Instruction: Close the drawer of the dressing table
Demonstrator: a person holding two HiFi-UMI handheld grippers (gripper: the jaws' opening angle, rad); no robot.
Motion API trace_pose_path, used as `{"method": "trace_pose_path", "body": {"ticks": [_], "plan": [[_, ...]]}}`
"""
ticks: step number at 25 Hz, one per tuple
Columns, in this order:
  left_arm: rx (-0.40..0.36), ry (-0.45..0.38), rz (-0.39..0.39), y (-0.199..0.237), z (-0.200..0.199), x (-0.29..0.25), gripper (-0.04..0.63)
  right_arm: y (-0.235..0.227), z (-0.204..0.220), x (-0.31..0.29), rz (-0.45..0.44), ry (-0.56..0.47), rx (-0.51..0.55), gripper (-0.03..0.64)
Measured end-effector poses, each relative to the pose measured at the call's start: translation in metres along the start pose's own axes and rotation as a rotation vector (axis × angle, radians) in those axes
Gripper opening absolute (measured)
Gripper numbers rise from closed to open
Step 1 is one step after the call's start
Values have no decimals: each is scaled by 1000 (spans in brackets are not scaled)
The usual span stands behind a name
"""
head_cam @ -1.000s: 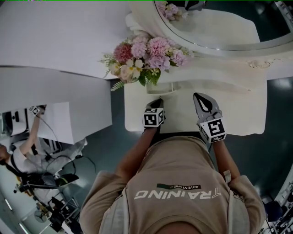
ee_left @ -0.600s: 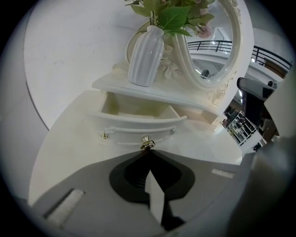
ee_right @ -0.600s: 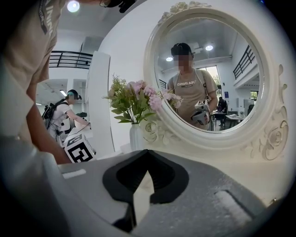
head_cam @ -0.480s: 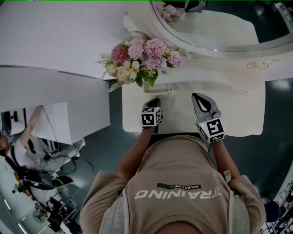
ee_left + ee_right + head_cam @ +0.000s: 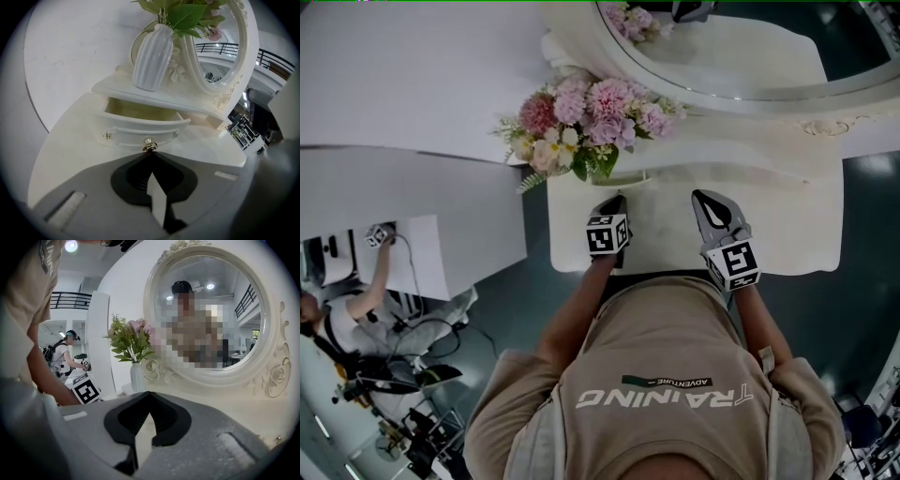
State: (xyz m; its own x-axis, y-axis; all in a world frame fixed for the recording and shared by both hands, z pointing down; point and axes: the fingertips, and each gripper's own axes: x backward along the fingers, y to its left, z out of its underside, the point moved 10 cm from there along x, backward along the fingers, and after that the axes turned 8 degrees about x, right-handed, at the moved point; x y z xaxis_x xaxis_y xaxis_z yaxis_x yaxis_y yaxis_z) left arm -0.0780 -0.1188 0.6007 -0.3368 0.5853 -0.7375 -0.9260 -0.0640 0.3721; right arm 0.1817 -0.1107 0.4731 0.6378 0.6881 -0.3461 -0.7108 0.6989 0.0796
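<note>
The cream dressing table [image 5: 787,234] carries an oval mirror [image 5: 741,56] at the back. Its small drawer [image 5: 140,123] stands pulled out under the shelf, showing a yellowish inside. A brass knob [image 5: 149,145] sits at the middle of the drawer front. My left gripper [image 5: 151,153] is shut, and its joined tips rest right at the knob, holding nothing. In the head view the left gripper [image 5: 616,200] points at the drawer below the flowers. My right gripper [image 5: 703,197] hovers shut above the tabletop to the right, and in its own view the right gripper [image 5: 149,393] faces the mirror [image 5: 211,315].
A white ribbed vase [image 5: 152,56] with pink flowers [image 5: 586,117] stands on the shelf just above the drawer. A white partition [image 5: 412,84] runs along the left. Another person [image 5: 337,319] works at lower left among cables and gear.
My left gripper has edged forward toward the drawer front. The right gripper has hardly moved. The head view has shifted slightly.
</note>
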Motion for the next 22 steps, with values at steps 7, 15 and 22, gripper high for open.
{"method": "trace_pose_path", "body": {"ticks": [7, 15, 22], "plan": [[7, -4, 2, 5, -9, -5, 18, -1, 1, 0, 14, 11, -6, 2], [10, -8, 24, 10, -20, -12, 18, 1, 1, -3, 34, 23, -14, 2], [6, -3, 48, 11, -24, -16, 18, 3, -4, -7, 49, 26, -9, 2]]}}
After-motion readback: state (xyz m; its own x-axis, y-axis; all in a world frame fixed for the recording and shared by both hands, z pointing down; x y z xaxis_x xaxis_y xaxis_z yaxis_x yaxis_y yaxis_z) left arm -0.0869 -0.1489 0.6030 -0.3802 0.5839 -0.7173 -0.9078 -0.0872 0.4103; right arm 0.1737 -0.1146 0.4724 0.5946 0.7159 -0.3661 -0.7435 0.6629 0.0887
